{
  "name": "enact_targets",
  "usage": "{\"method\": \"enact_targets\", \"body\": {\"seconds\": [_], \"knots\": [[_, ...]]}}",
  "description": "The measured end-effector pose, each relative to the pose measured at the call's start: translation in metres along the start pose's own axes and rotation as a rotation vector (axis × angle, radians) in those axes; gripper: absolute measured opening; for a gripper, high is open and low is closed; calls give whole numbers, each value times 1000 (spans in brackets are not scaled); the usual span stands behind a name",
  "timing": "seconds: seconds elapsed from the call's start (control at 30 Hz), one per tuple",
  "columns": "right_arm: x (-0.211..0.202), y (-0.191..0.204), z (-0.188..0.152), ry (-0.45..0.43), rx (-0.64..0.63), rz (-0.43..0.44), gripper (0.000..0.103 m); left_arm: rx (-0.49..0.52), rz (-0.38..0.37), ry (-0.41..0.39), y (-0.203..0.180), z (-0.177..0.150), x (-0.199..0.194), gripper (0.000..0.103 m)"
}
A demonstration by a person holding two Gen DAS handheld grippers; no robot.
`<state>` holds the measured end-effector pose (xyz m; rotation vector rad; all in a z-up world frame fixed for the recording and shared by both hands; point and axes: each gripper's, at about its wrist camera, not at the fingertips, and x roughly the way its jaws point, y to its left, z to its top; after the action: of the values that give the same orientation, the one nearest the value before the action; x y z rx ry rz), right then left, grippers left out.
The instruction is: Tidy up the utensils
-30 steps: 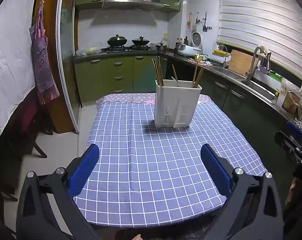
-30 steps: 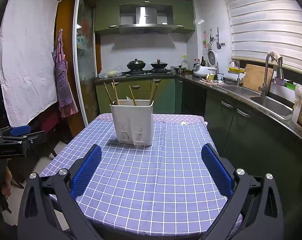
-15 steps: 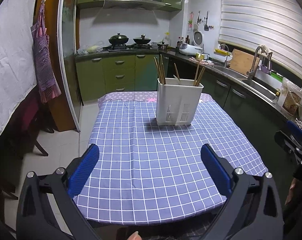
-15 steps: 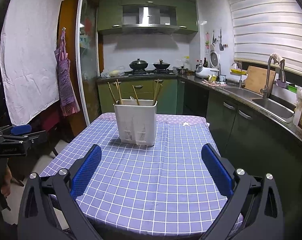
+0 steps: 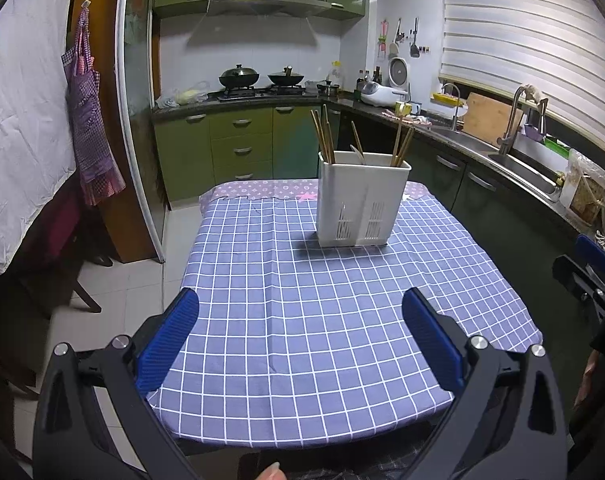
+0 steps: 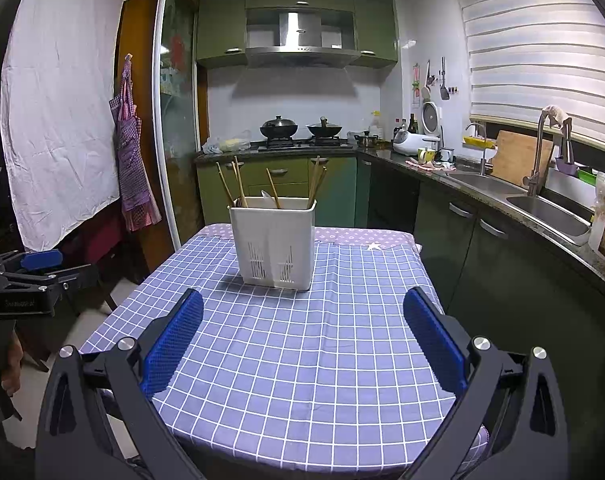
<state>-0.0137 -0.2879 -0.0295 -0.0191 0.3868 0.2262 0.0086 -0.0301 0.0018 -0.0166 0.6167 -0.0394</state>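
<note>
On the far half of the counter (image 5: 302,360), which carries a blue checked cloth (image 6: 322,360), stands a white utensil holder (image 5: 360,210), upright, with slotted vents low on its front. Several wooden chopsticks (image 5: 324,138) lean out of its top, some at the left side and some at the right, and we see also a pale utensil (image 6: 267,199) between them, but we cannot tell what kind it is. We hold the left gripper (image 5: 300,334) low over the near edge of the counter; its jaws are spread wide, with the blue pads (image 5: 170,346) well apart, and they have hold of nothing. The right gripper (image 6: 302,336) is in the same posture above the near part of the cloth, its jaws also wide apart and empty. Both are well apart from the holder, which is on the cloth ahead of them, a little to the right in the left wrist view and a little to the left in the right wrist view. Behind the counter we see green cabinets (image 6: 286,176), two dark woks (image 6: 279,127) on the stove, and a range hood (image 6: 300,36) above. Along the right wall runs a worktop with a steel sink (image 6: 550,212) and a tap (image 6: 540,152). A purple apron (image 5: 88,116) hangs at the left.
</note>
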Motion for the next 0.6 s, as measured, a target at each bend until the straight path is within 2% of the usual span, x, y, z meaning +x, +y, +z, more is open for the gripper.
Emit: {"method": "enact_targets", "body": {"seconds": [0.6], "knots": [[3, 2, 0, 8, -6, 0, 99, 4, 22, 2, 1, -2, -1, 97]]}}
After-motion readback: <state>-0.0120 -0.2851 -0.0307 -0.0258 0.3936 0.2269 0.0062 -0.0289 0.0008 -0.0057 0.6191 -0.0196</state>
